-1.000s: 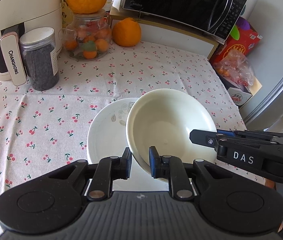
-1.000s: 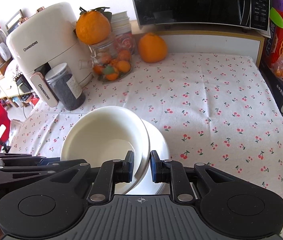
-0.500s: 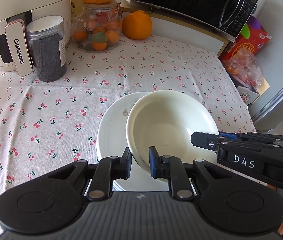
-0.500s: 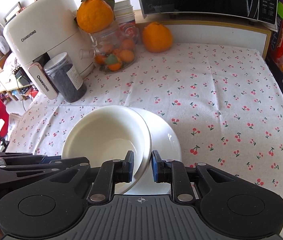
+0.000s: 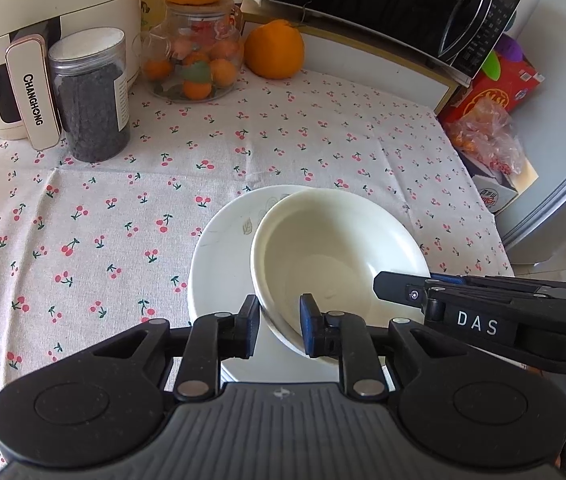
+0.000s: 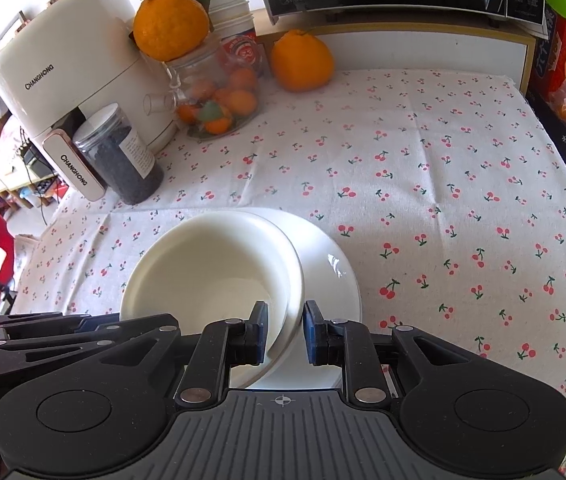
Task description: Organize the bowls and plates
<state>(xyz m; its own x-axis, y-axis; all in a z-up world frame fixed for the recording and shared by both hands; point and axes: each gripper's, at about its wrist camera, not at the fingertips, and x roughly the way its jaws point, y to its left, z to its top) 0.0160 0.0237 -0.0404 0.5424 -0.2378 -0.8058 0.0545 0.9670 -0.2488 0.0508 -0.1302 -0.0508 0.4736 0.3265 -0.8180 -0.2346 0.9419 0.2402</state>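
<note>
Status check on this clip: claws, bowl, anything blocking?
Left claw and right claw both straddle the bowl rim. Bowl tilted over the plate. Nothing blocking nearby.

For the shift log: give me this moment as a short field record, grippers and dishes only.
bowl: cream bowl, tilted, over the plate
plate: white plate, flat on the cherry tablecloth
left gripper: shut on the bowl's near-left rim
right gripper: shut on the bowl's near-right rim
bowl seated on plate: cannot tell
</note>
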